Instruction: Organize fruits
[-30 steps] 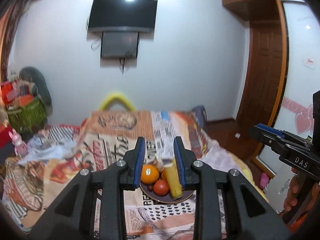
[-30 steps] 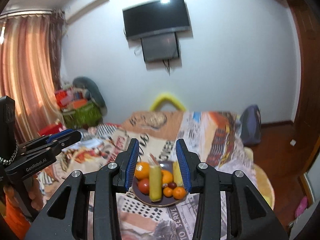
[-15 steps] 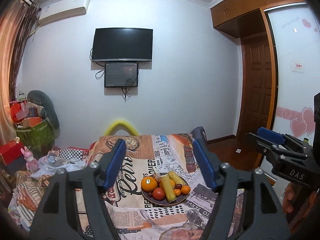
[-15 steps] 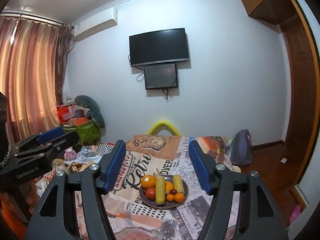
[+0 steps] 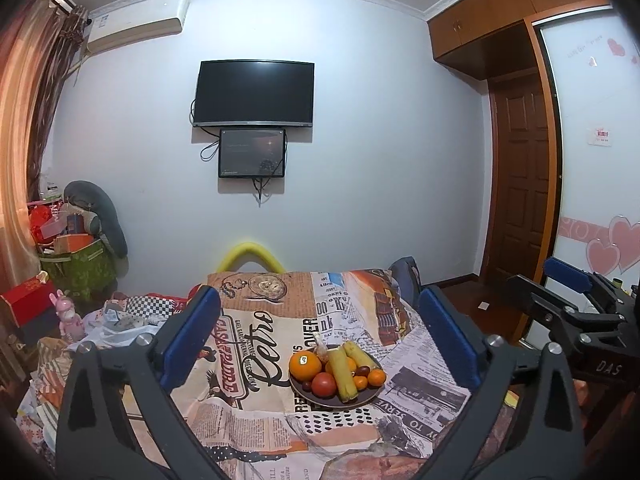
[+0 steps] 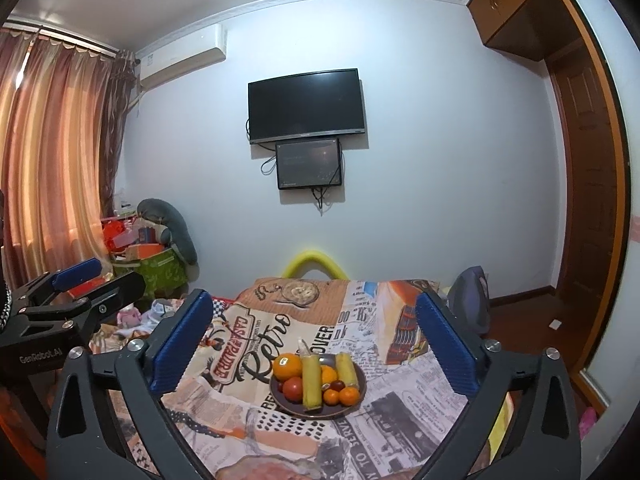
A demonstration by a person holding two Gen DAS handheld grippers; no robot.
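Left wrist view shows the left gripper (image 5: 320, 338) spread wide, its blue pads (image 5: 188, 338) far apart and holding nothing. Between them, in the lower middle of the frame, a dark plate (image 5: 320, 399) lies on a cloth (image 5: 256, 356) printed like old newspapers. On the plate I see an orange (image 5: 305, 367) at the left, a tomato (image 5: 323, 384) in front of it, two corn cobs (image 5: 342, 372) lying lengthwise, and small tangerines (image 5: 376, 377) at the right. The right gripper (image 5: 576, 300) appears at the right edge of this frame, seen from the side.

From the right wrist view the right gripper (image 6: 316, 342) is also spread wide and empty, well apart from the plate (image 6: 352, 407), which sits low in the middle of the frame. The left gripper (image 6: 80, 284) is at the left edge here.

A TV (image 6: 307, 105) hangs on the wall in the upper middle, and curtains (image 6: 48, 168) fill the left side.
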